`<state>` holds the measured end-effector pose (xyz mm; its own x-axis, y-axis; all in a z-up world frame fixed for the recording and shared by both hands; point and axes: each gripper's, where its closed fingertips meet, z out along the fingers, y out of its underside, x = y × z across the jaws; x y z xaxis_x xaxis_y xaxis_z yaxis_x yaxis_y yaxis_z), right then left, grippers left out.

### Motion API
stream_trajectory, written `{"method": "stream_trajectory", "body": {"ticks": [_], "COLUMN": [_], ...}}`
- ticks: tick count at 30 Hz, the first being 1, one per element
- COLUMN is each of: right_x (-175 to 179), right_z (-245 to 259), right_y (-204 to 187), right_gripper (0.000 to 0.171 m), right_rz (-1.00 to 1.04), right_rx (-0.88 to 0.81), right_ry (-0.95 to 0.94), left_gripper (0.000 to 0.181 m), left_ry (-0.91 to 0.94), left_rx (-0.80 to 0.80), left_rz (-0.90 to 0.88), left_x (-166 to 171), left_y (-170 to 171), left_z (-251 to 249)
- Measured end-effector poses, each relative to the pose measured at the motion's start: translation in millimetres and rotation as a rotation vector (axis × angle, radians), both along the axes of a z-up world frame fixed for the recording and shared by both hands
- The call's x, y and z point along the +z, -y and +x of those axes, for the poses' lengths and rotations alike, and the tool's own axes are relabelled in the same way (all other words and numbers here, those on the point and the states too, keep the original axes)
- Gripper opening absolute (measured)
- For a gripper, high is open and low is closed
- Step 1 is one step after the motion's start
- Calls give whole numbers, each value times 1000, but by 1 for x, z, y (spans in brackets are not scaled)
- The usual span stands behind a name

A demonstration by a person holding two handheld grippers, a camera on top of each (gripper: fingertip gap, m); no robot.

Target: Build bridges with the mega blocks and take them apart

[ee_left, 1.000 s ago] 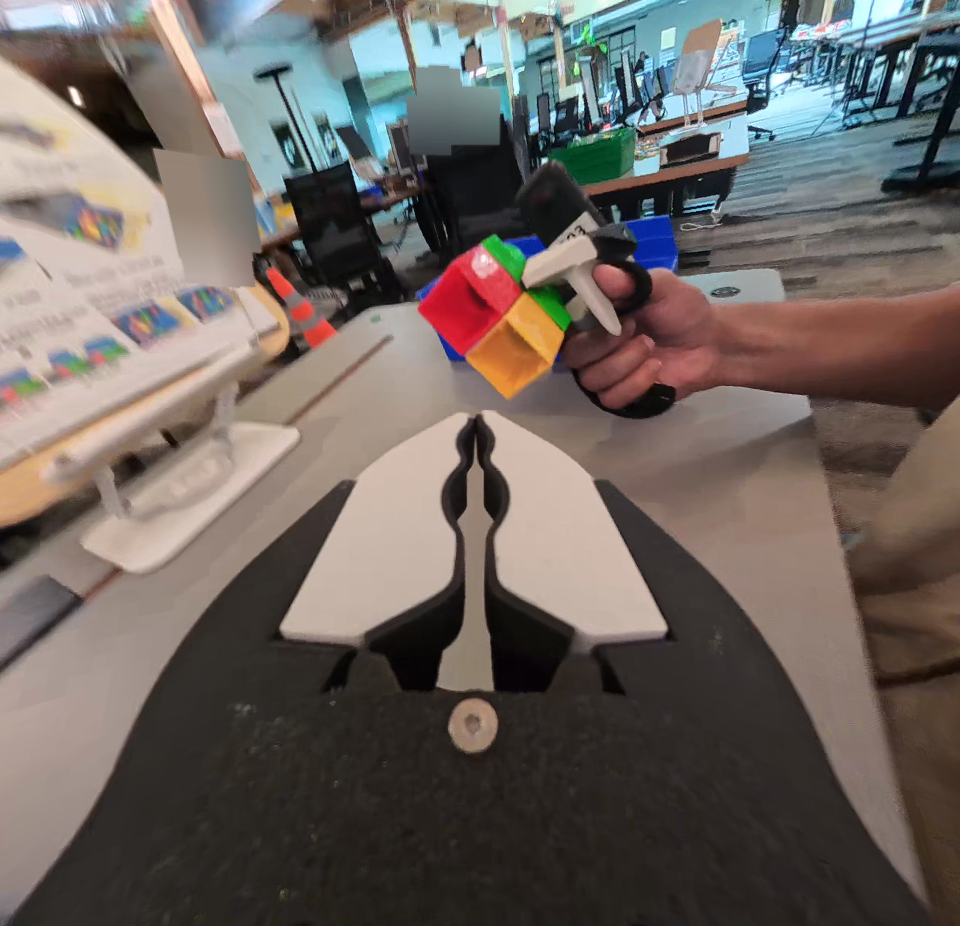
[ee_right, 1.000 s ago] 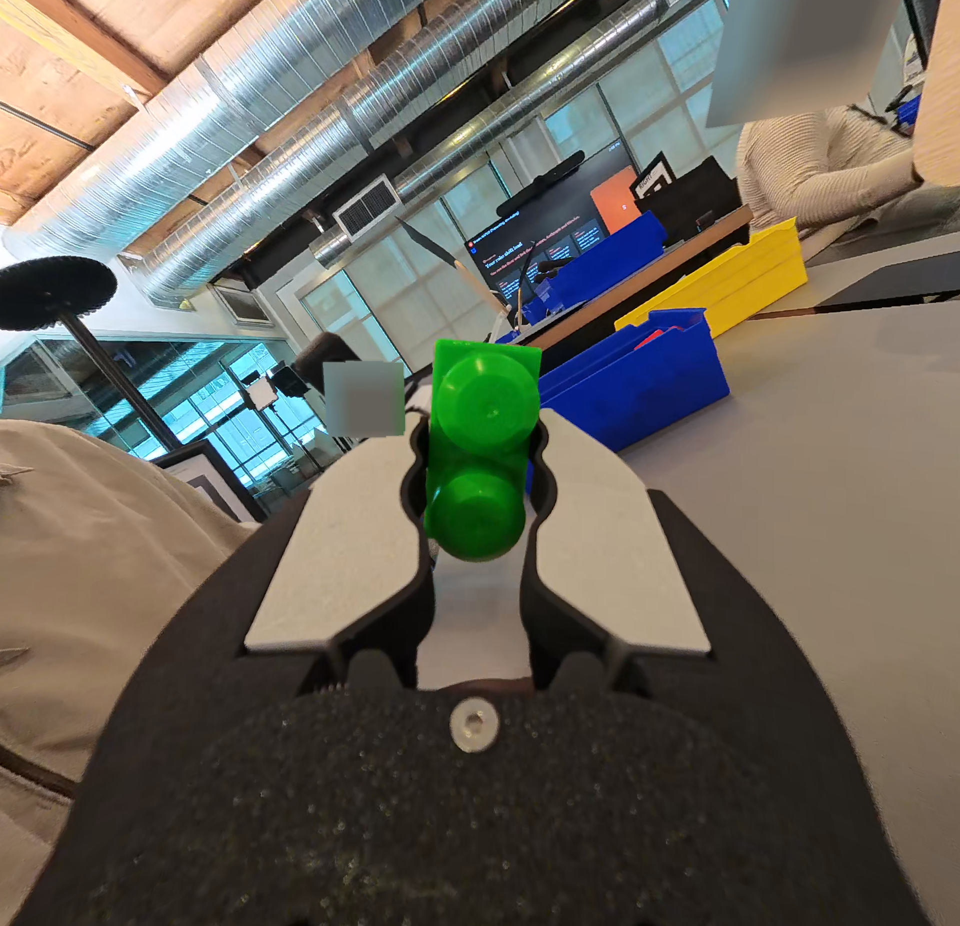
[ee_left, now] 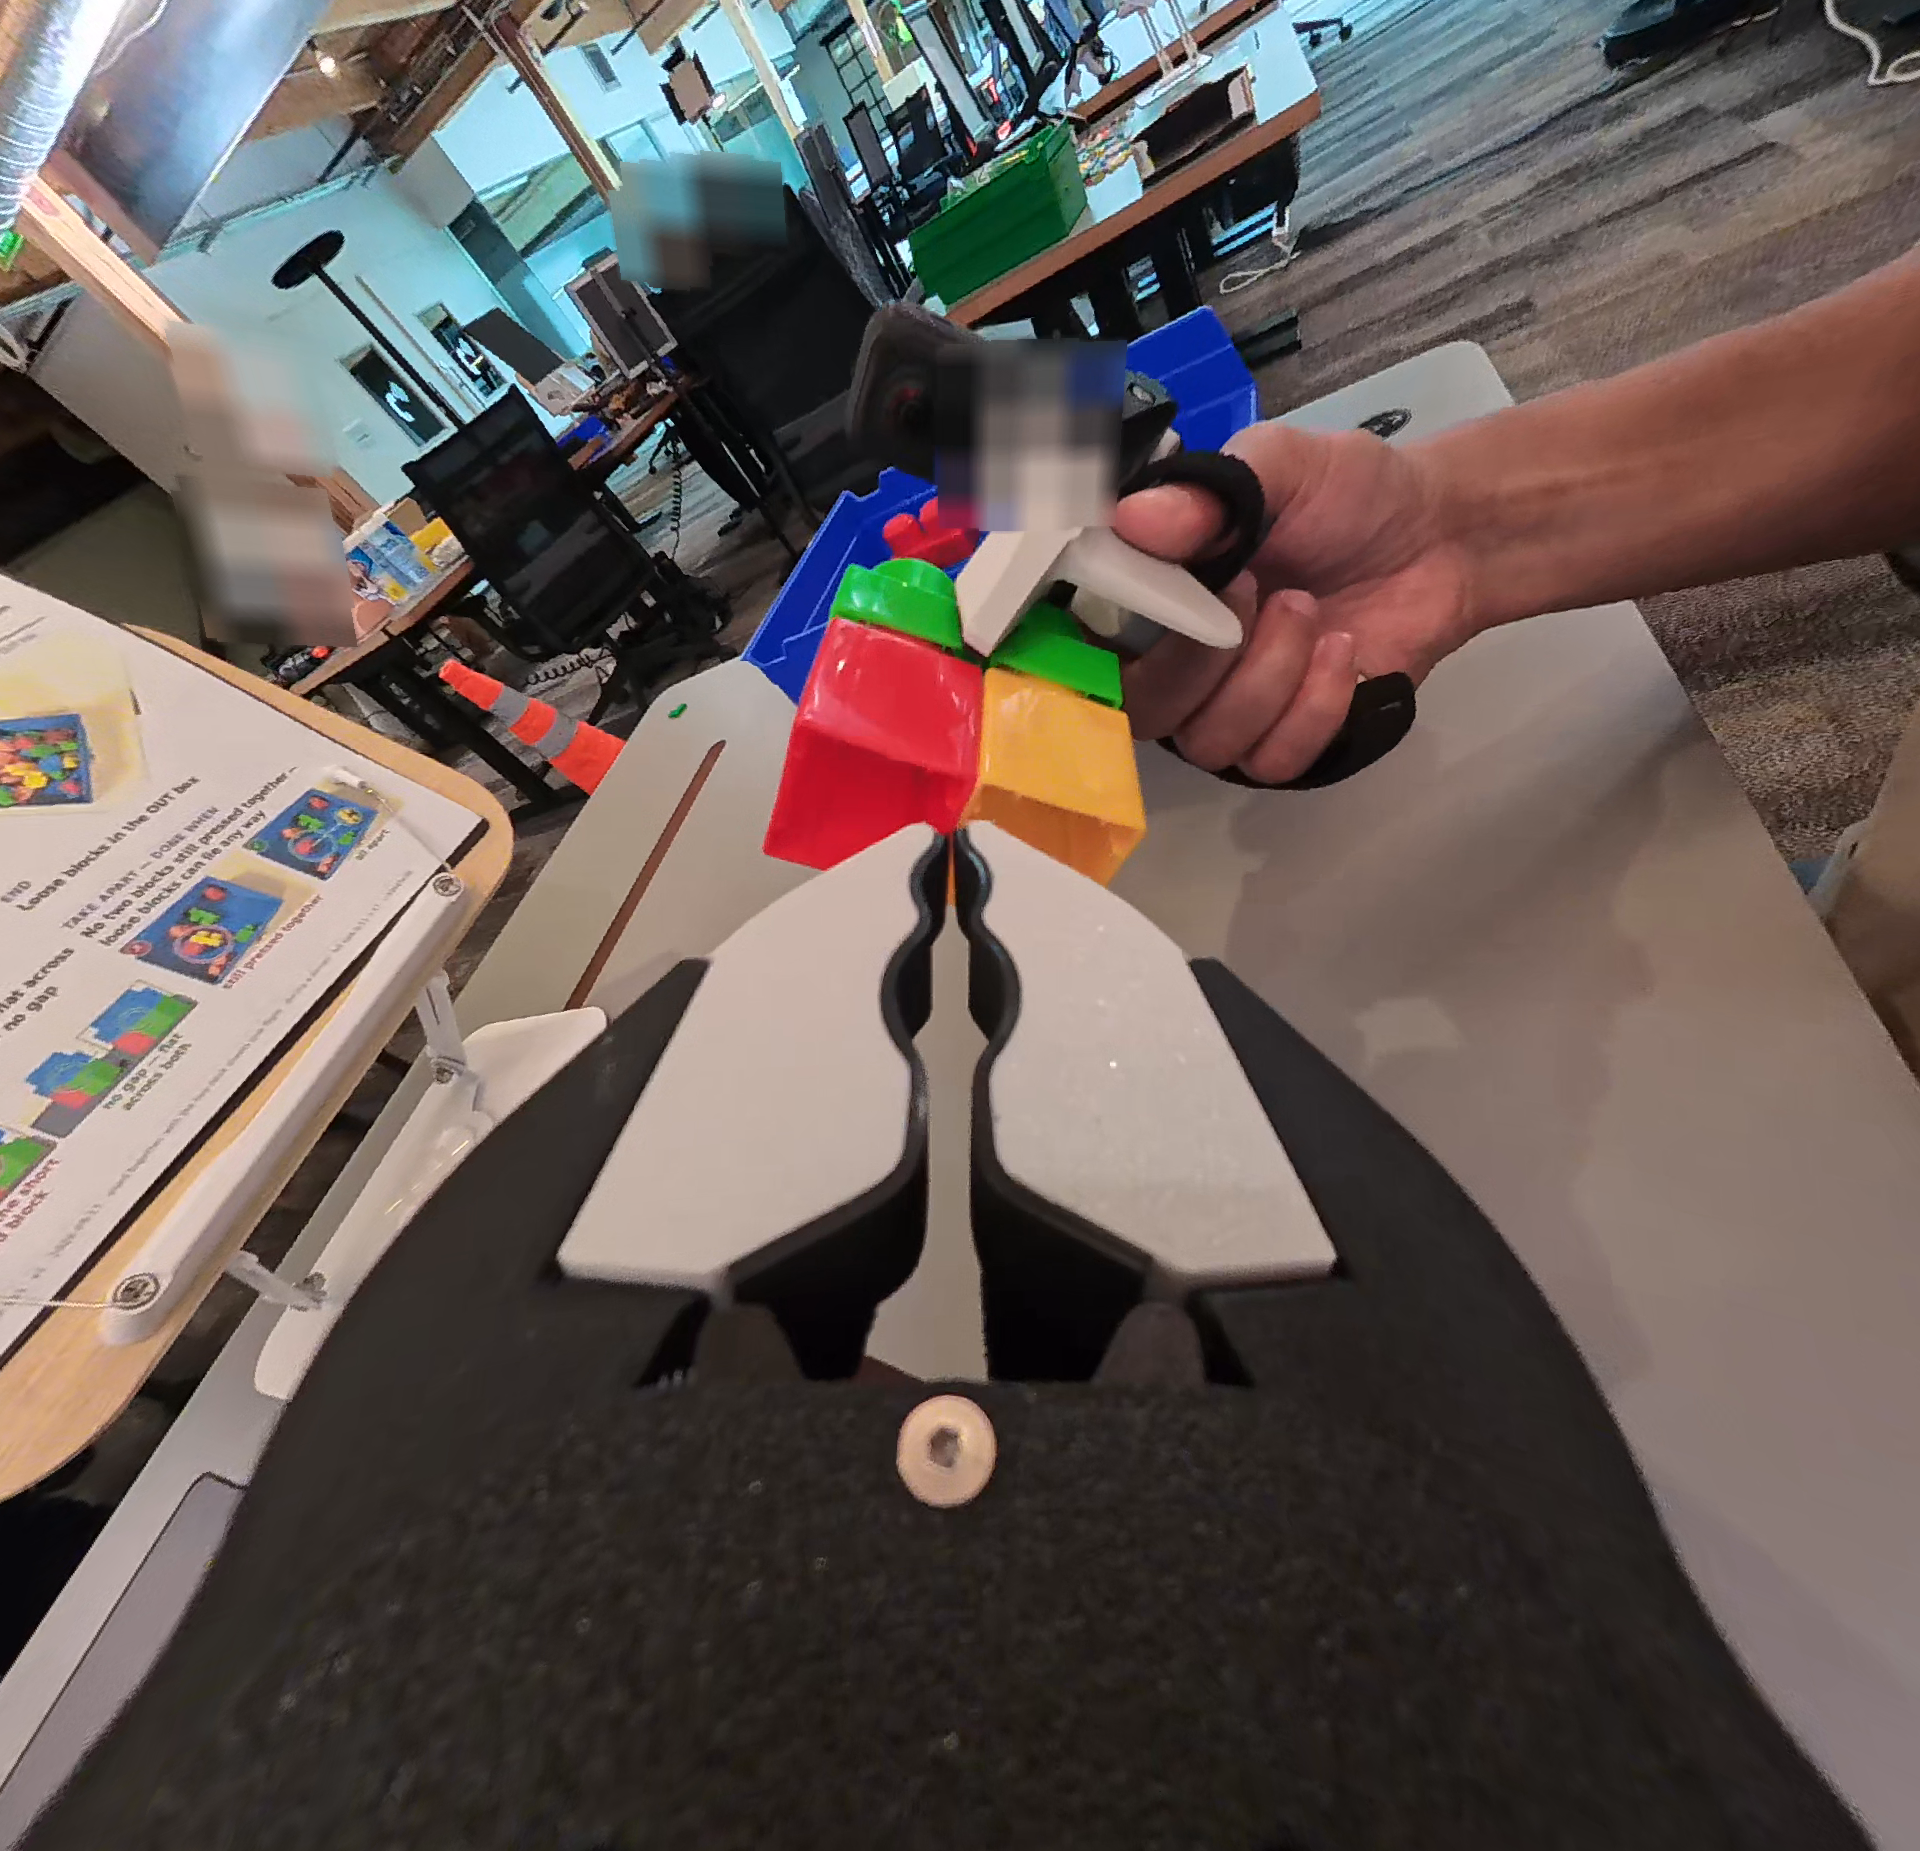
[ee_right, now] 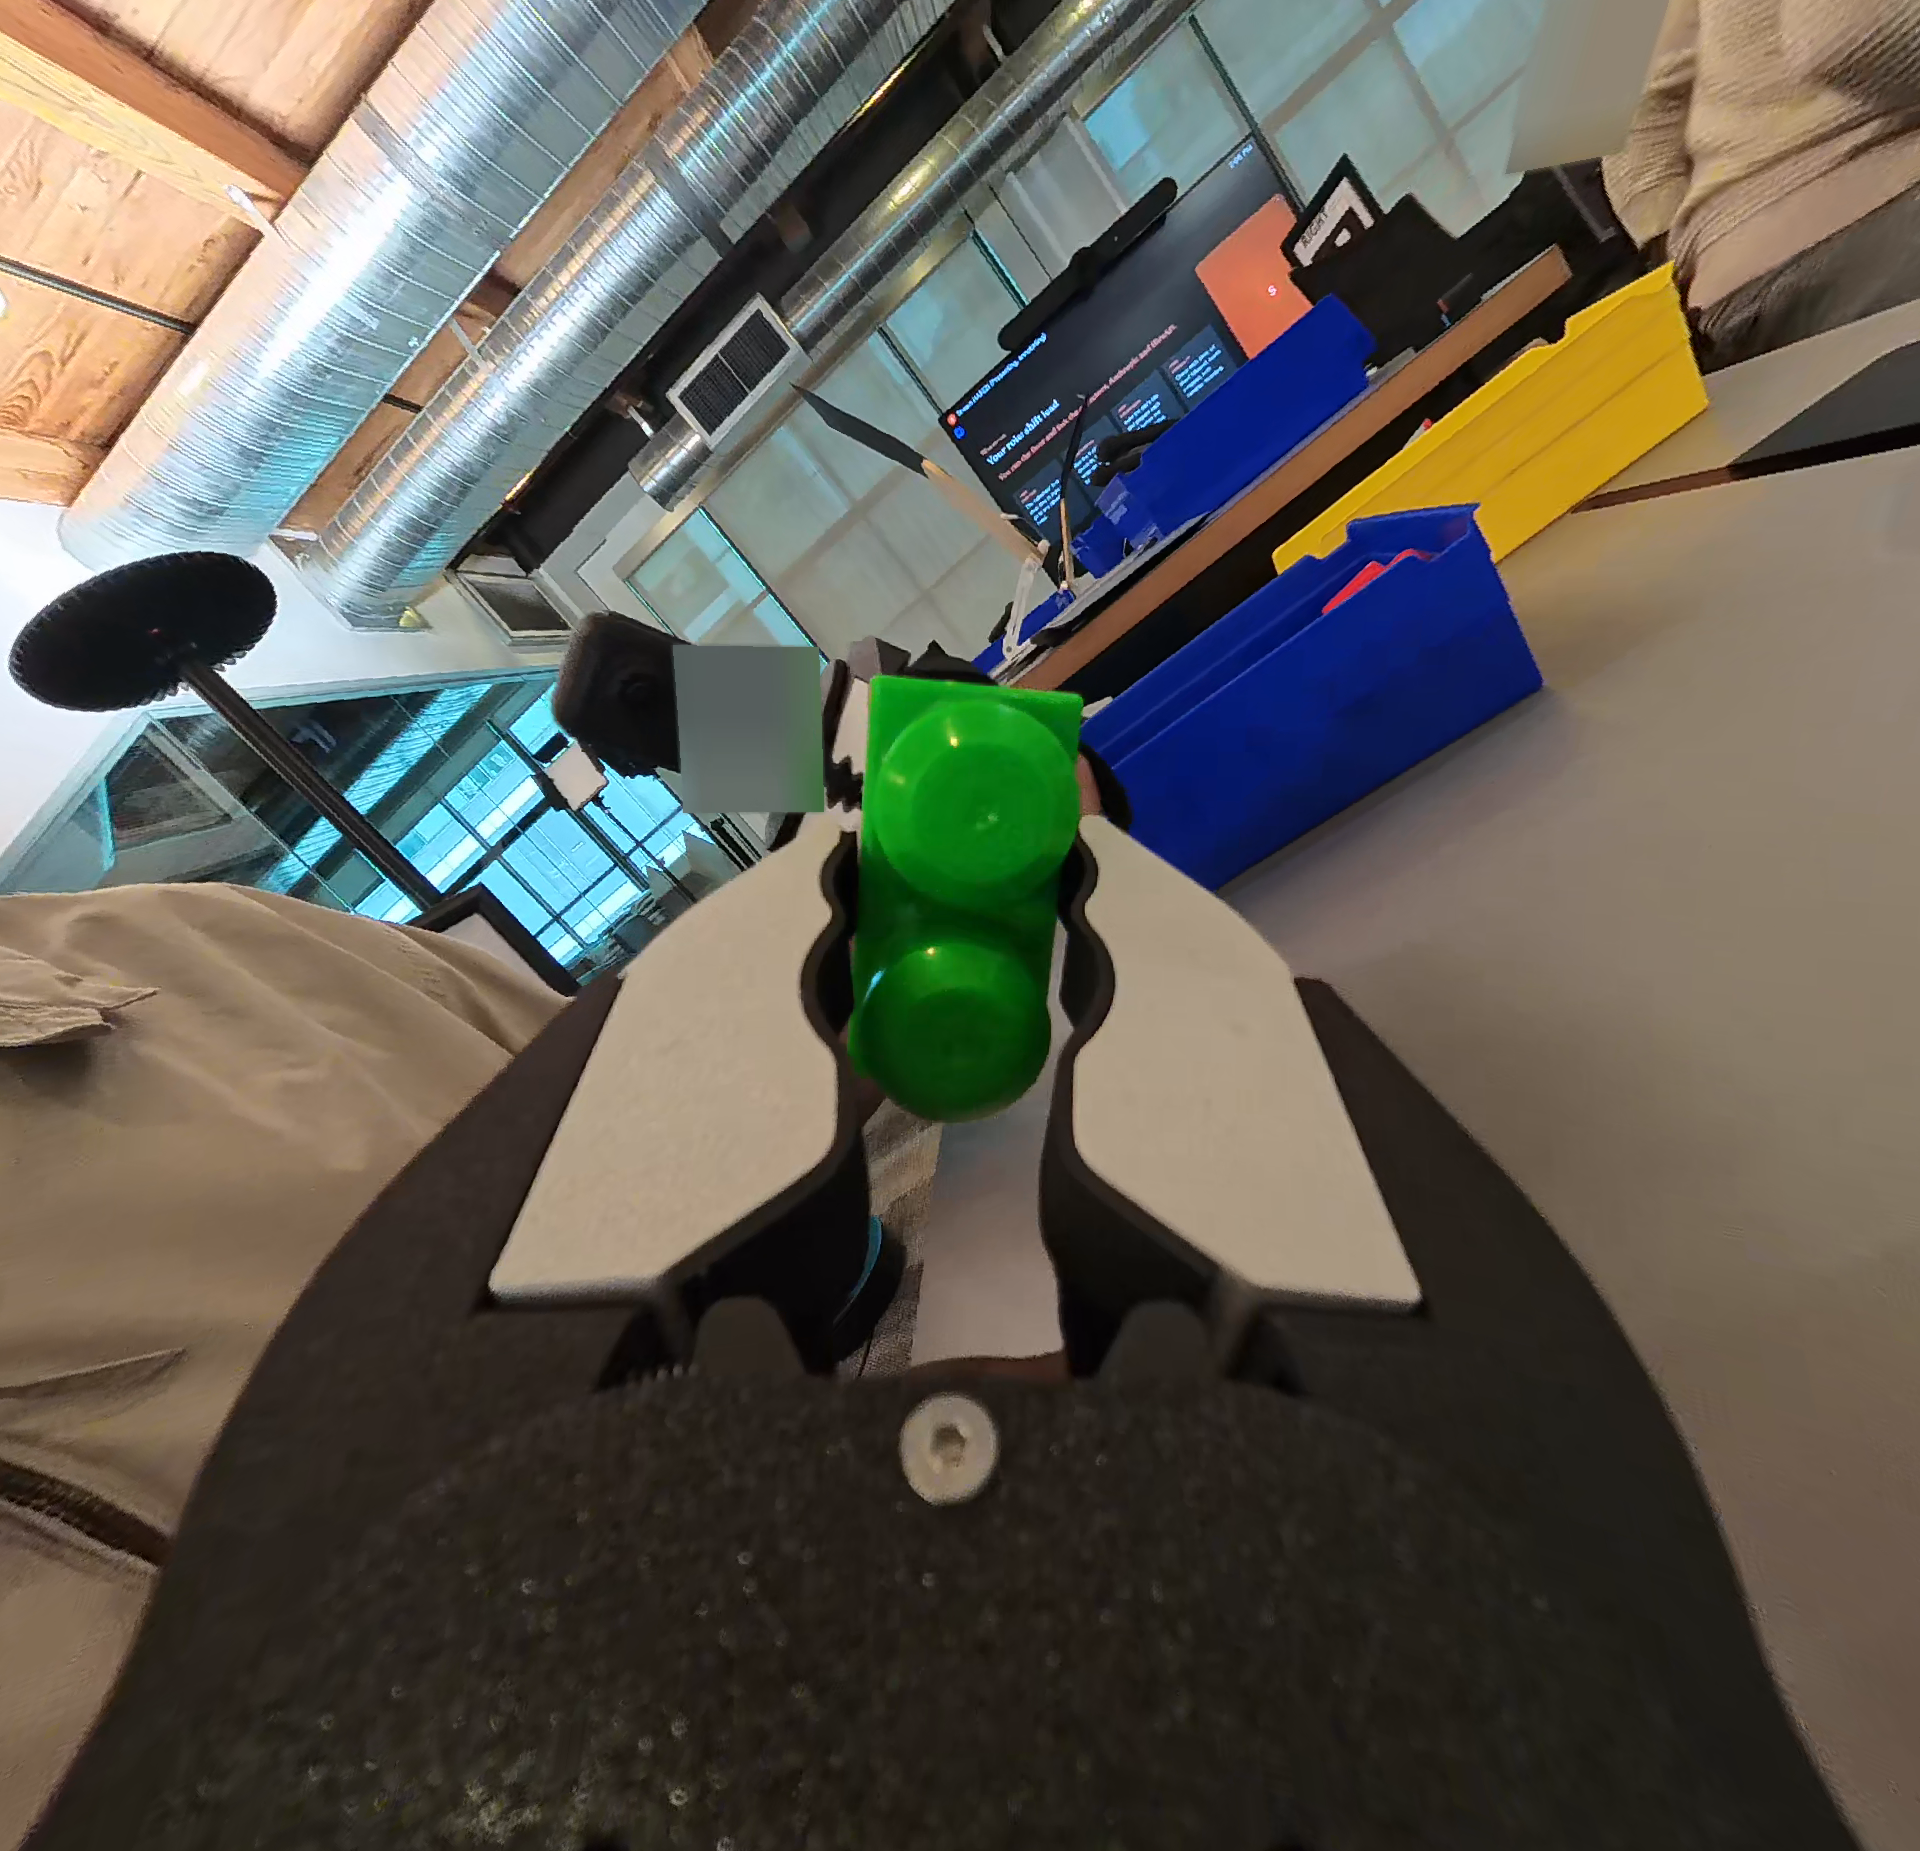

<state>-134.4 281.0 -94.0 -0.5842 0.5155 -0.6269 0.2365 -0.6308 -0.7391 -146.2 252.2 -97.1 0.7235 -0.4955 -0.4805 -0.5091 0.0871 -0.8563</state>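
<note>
Right gripper [ee_right: 961, 892] is clamped on the green block [ee_right: 961, 897], with the red block [ee_left: 878, 747] and orange block [ee_left: 1055, 773] hanging beneath it, all held up above the grey table [ee_left: 1455, 970]. Left gripper [ee_left: 948, 851] has its fingers squeezed together, tips right at the seam between red and orange. The blue bin [ee_right: 1320, 679] sits behind.

L gripper [ee_left: 948, 845] closed in on block bridge [ee_left: 956, 752] | fingers now at red/orange seam
</note>
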Motion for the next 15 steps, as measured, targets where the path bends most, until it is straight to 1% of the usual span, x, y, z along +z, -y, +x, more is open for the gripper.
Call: {"method": "stream_trajectory", "body": {"ticks": [15], "right_x": [-9], "right_z": [2], "right_y": [1], "right_gripper": [37], "right_rz": [37], "right_rx": [12], "right_ry": [35], "left_gripper": [0], "left_ry": [5], "left_rx": [-46], "left_rz": [-88], "left_x": [-15], "left_y": [-1], "left_z": [2]}}
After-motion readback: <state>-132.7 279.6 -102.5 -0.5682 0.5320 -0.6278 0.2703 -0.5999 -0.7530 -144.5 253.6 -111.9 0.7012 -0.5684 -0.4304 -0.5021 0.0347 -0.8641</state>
